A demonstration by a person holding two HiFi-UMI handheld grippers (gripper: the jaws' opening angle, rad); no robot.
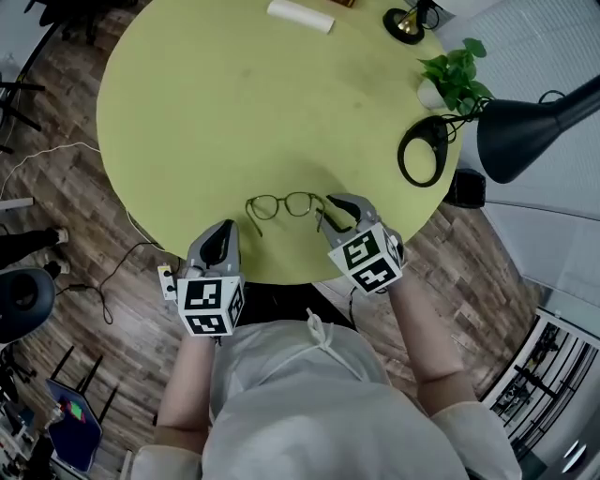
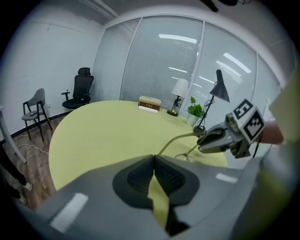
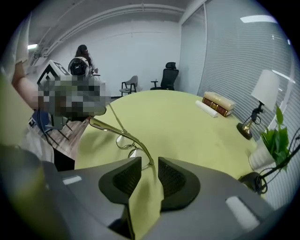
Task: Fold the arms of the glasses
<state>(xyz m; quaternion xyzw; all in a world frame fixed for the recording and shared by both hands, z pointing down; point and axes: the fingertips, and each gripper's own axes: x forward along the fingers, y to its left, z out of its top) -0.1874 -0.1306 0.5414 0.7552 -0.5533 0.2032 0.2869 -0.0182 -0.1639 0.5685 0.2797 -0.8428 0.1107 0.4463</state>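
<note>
Thin-rimmed glasses (image 1: 286, 206) lie on the round yellow-green table (image 1: 234, 103) near its front edge, both arms unfolded and pointing toward me. My right gripper (image 1: 330, 214) is at the right arm's end. In the right gripper view its jaws (image 3: 150, 161) stand open, with the tip of that glasses arm (image 3: 126, 136) just at the gap and no pad pressing on it. My left gripper (image 1: 225, 229) hovers a little left of the other arm's end, apart from it. Its pads (image 2: 153, 158) meet with nothing between them. The left gripper view shows the glasses (image 2: 180, 139) and the right gripper (image 2: 220, 137) ahead.
At the table's far side lie a white roll (image 1: 300, 16) and a brass lamp base (image 1: 405, 23). A potted plant (image 1: 455, 80) and a black desk lamp (image 1: 525, 136) with a ring base (image 1: 422, 150) stand at the right edge. Chairs (image 2: 82, 89) stand across the room.
</note>
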